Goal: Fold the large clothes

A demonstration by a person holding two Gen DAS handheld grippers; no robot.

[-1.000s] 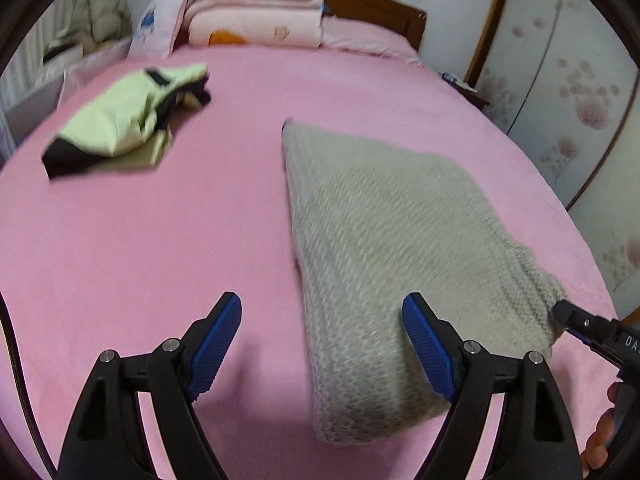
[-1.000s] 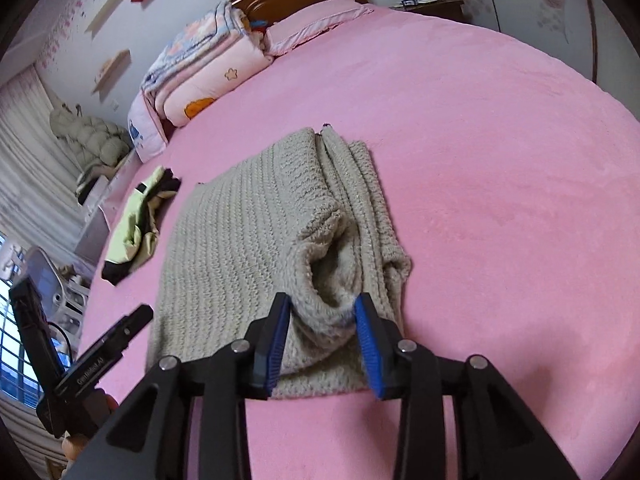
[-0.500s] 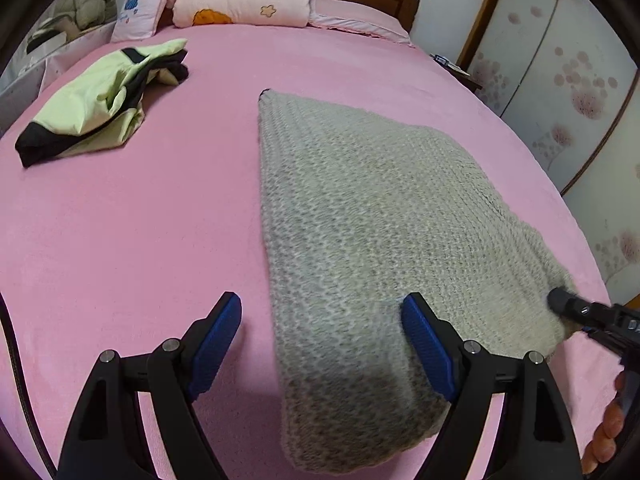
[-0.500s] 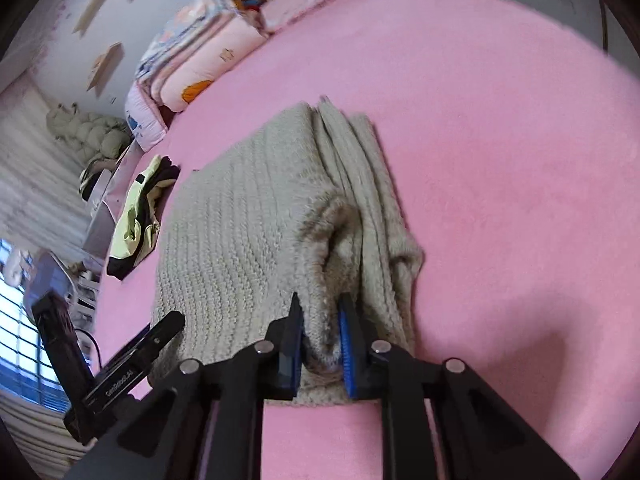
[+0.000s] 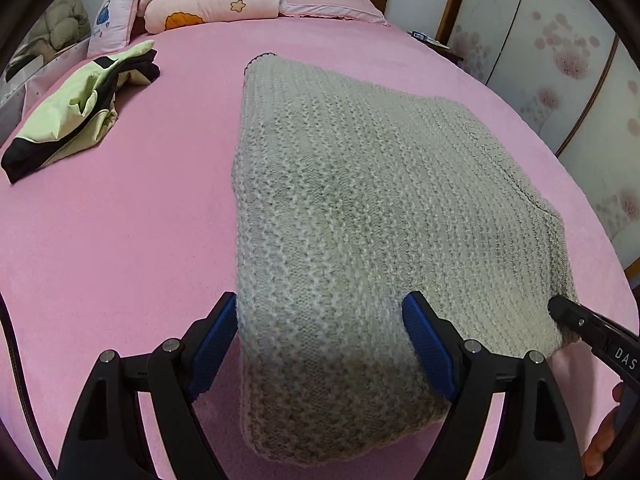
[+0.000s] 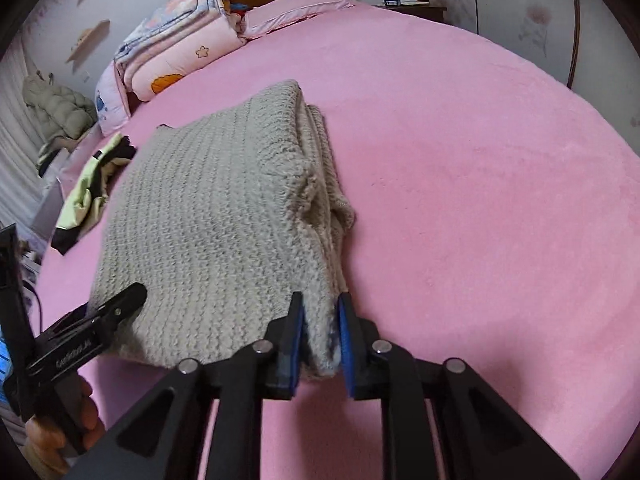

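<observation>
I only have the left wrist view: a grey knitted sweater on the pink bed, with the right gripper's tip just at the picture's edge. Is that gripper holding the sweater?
Observer: Yes. The right gripper pinches the grey knitted sweater at its near corner, though its jaws have just been opening slightly.
Operator: Is that side a single layer?
Observer: No. Several folded layers are stacked along that edge.

Both grippers are black plastic with silver screws, blue ribbed fingers [image 5: 428,344] and white lettering on the side.
</observation>
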